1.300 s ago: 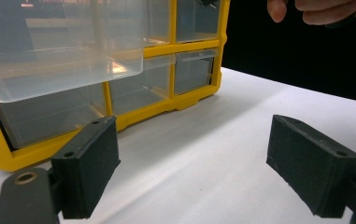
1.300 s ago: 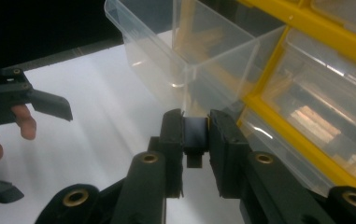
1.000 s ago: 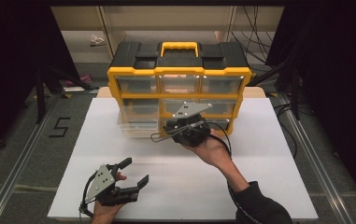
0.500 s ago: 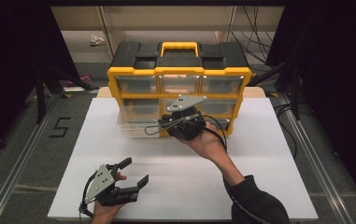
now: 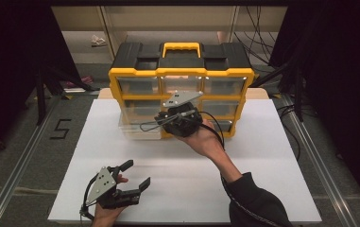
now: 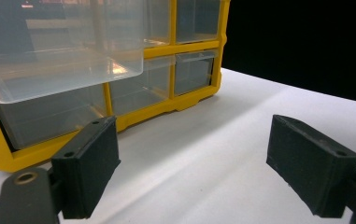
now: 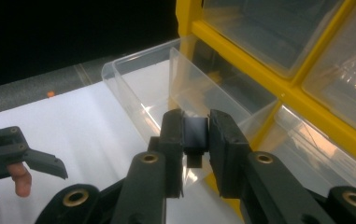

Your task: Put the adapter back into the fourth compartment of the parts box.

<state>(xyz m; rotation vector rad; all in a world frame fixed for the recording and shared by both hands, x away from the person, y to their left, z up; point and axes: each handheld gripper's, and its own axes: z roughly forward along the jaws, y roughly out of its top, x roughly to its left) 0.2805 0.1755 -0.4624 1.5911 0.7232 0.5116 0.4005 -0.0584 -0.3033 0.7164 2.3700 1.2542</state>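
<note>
Drawer (image 5: 137, 126), clear plastic, is seen pulled out of the yellow organizer (image 5: 181, 78) at its lower left, toward 7 o'clock. Its front tab is clenched between the jaws of the right gripper (image 7: 195, 140). Near the table's (image 5: 272, 156) 7 o'clock corner, the left gripper (image 5: 132, 177) is held released, its 2 jaws wide apart.

- A white table (image 5: 272, 156) stands on a grey floor (image 5: 21, 156).
- Left of the table, a black "5" (image 5: 60, 128) is marked on the floor.
- Metal rails (image 5: 317, 156) run along the floor on both sides of the table.
- Behind the table stands a pale shelf unit (image 5: 121, 28); black cables (image 5: 258, 42) hang at its right.
- Darkness flanks the table on both sides.
</note>
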